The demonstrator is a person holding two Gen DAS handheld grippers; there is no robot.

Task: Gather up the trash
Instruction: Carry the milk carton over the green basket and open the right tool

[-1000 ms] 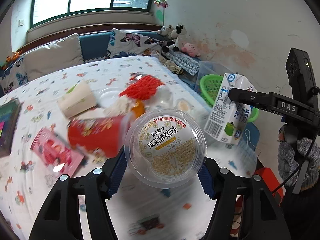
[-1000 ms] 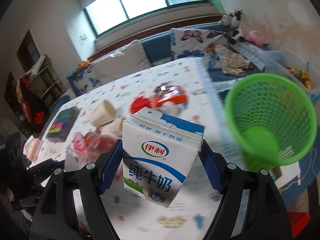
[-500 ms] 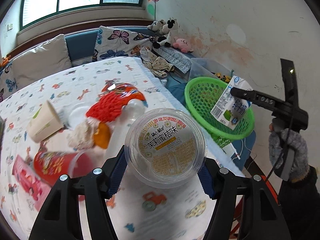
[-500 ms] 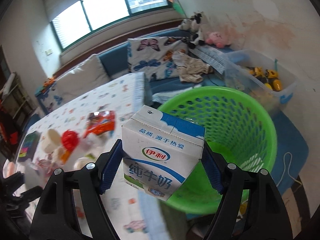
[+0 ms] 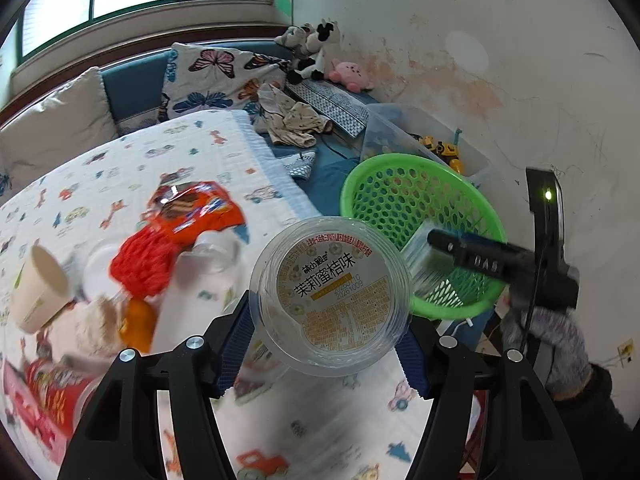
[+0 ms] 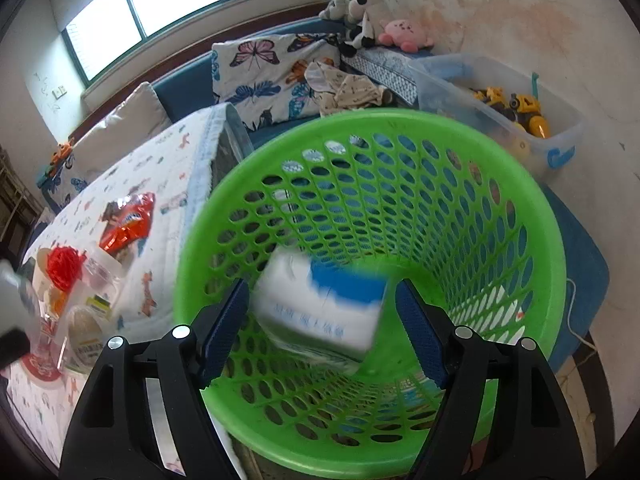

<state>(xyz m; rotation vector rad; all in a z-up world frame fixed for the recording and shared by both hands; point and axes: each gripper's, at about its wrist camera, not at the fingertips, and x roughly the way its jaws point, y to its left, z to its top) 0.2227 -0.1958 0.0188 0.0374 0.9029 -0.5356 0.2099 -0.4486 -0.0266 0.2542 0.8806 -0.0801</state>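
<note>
Milk carton (image 6: 320, 308) drops blurred into the green basket (image 6: 552, 264), clear of the right gripper (image 6: 322, 328), jaws apart; left gripper (image 5: 328, 344) clamps the jelly cup (image 5: 332, 296) nearby, queued for dumping.

one basket (image 6: 552, 248), one carton (image 6: 320, 304), one tub (image 5: 332, 300)

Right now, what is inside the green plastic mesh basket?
A blurred white and blue milk carton is inside the green plastic mesh basket, between the open right gripper pads, apart from them. It hides part of the bottom.
</note>
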